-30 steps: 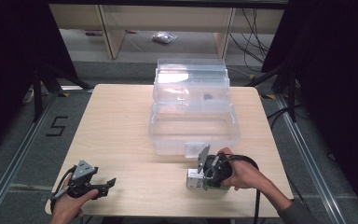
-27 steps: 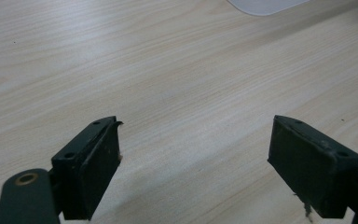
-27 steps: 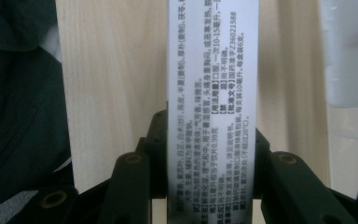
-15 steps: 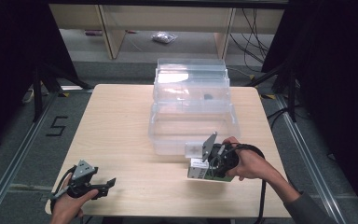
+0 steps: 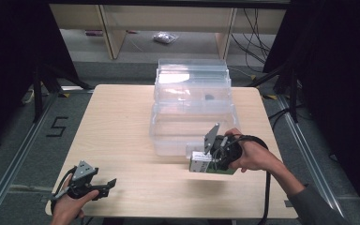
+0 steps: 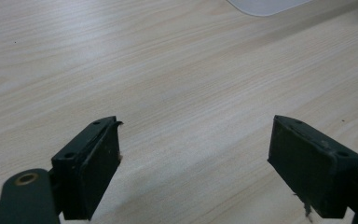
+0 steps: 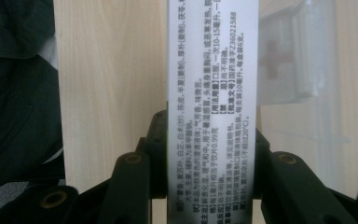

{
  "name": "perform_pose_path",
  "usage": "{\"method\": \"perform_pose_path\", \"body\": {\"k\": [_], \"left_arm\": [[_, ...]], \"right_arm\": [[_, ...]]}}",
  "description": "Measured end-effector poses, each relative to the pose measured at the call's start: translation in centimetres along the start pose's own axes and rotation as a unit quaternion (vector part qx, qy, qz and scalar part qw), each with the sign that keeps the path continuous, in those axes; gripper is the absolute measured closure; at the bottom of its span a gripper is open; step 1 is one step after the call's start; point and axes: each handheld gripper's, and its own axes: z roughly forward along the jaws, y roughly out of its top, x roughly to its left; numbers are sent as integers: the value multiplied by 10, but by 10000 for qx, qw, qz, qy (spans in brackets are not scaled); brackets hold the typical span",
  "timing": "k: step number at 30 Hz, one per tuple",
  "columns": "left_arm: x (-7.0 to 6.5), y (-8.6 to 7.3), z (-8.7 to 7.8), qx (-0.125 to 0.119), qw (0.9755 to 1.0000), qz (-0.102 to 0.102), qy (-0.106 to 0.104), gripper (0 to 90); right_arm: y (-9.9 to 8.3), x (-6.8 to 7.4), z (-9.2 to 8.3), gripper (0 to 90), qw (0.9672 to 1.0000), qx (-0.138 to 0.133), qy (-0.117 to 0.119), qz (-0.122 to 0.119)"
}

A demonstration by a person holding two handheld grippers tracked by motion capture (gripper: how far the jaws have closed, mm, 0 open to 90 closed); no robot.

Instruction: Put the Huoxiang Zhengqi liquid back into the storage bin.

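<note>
Clamped on the medicine box (image 7: pixel 212 93), the right claw (image 5: pixel 206 161) needed to keep its grip level while clearing the clear storage box's (image 5: pixel 192 117) rim, the left claw (image 5: pixel 104 186) resting apart.

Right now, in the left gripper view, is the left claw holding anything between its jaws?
No. The left claw stands wide open, with bare wooden table showing in the gap between its two black jaws.

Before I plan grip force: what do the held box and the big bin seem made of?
The box looks like matte printed cardboard: flat faces, sharp edges, small print. The bin looks like clear glossy plastic: see-through walls with bright glare. The right gripper clamps the box.
</note>
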Motion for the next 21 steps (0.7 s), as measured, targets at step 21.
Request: {"method": "perform_pose_path", "body": {"k": [21], "left_arm": [[1, 0, 0, 19, 10000, 6, -2, 159]], "right_arm": [[15, -18, -39, 649, 9997, -46, -233, -25]]}}
